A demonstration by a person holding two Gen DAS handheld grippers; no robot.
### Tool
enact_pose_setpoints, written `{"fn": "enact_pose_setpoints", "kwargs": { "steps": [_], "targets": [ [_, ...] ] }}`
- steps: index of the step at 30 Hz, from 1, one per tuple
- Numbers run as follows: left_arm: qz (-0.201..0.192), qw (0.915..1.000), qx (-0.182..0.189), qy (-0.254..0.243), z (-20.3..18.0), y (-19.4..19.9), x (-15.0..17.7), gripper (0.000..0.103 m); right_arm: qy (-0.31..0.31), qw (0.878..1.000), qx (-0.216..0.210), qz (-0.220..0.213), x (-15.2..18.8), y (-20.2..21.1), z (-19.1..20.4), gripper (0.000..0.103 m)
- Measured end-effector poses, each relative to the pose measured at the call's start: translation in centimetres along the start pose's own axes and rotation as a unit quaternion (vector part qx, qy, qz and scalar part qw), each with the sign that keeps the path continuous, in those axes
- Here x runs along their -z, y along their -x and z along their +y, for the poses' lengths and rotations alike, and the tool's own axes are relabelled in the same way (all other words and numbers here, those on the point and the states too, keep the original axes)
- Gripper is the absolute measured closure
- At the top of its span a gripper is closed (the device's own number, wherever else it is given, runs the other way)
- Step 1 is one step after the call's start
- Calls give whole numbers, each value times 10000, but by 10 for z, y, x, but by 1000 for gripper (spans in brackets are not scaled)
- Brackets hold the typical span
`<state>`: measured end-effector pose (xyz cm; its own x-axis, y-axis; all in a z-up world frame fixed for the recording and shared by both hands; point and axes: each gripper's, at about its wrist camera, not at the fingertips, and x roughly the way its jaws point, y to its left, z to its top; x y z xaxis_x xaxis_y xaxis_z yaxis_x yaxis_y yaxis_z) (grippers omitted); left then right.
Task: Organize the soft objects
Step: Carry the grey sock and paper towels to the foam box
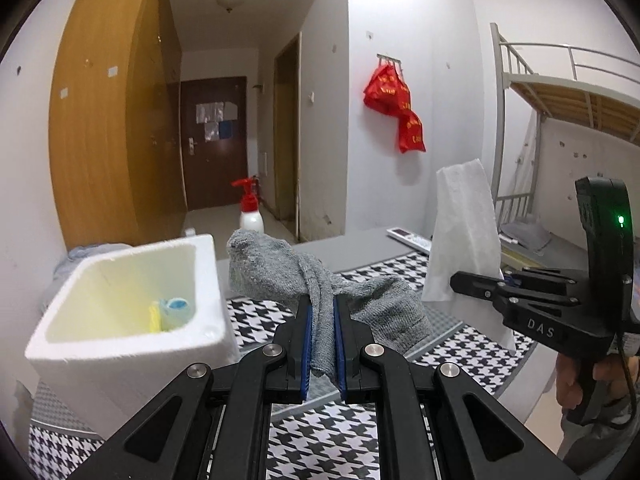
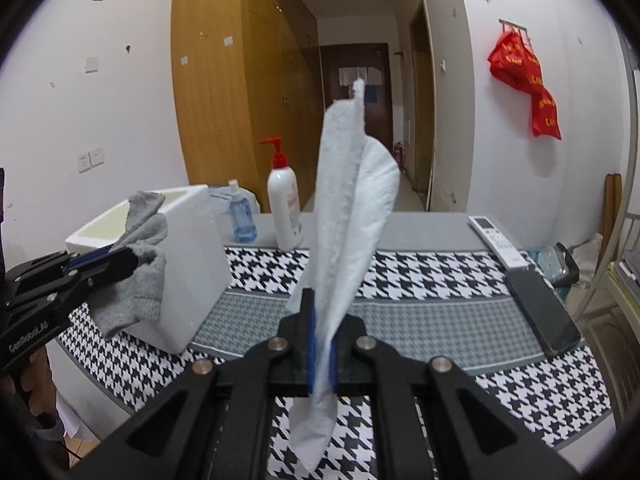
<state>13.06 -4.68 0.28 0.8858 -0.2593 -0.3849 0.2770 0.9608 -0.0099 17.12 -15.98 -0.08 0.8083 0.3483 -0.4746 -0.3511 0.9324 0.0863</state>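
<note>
A white foam box (image 2: pixel 176 264) is seen near the table's (image 2: pixel 420 312) left edge. Beside it, a grey sock (image 1: pixel 320 292) is clamped in the left gripper (image 1: pixel 322 312) — lifted clear. Mid-table, a white tissue (image 2: pixel 348 216) is pinched upright in the right gripper (image 2: pixel 322 320).

White walls (image 2: pixel 100 120), wooden wardrobe (image 1: pixel 108 128), metal bunk bed (image 1: pixel 560 84).

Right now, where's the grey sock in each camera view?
Left wrist: grey sock at centre, clamped in the left gripper.
Right wrist: at far left, draped against the white foam box.
Shared landmark: the red cloth hanging on the wall.
</note>
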Motion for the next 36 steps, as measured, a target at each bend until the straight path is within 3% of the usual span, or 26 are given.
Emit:
{"fn": "enact_pose_setpoints", "kwargs": {
  "steps": [21, 36],
  "targets": [
    [-480, 9985, -248, 6, 19, 25, -24, 92, 340, 9980, -288, -439, -28, 6, 31, 95],
    [-545, 9946, -875, 127, 59, 36, -29, 92, 421, 9942, -803, -582, -46, -12, 66, 95]
  ]
}}
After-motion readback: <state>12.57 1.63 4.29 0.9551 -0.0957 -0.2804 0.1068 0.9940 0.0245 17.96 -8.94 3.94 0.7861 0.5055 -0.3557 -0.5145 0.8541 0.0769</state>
